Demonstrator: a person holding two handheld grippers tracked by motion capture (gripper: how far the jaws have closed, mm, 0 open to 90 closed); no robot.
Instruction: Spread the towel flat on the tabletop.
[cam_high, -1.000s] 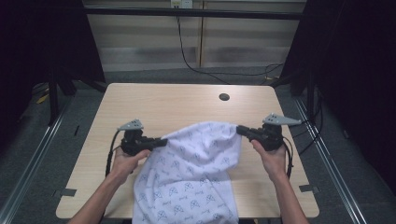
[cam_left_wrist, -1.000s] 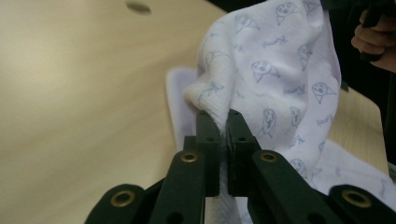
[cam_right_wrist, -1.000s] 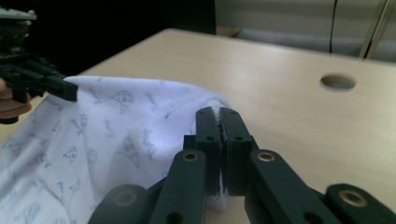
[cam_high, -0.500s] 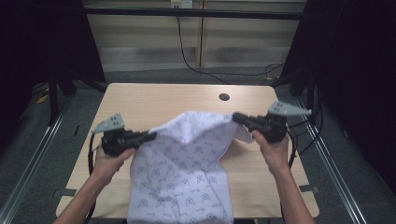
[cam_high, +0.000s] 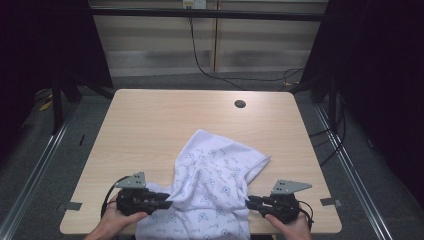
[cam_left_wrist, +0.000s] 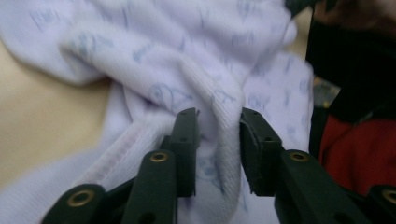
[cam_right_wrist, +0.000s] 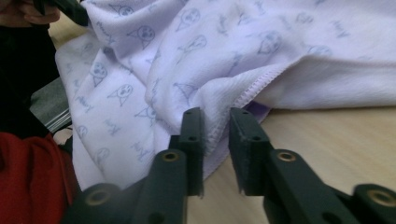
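Observation:
A white cloth printed with small blue figures lies crumpled on the near half of the wooden table, its near part hanging over the front edge. My left gripper sits low at the cloth's left side. Its jaws have just been opening, and a thick fold of cloth still lies between the parted fingertips of the left gripper. My right gripper is at the cloth's right side. Its jaws have also just been opening, and the stitched hem of the cloth lies loosely between the fingertips of the right gripper.
A round cable hole sits near the table's far edge. A black cable runs across the floor beyond the table. Dark frames stand at both sides. The person's red garment is close behind the front edge.
Both grippers came down and back toward the table's front edge. The cloth, held stretched in the air before, now lies on the table. Both pairs of jaws have parted.

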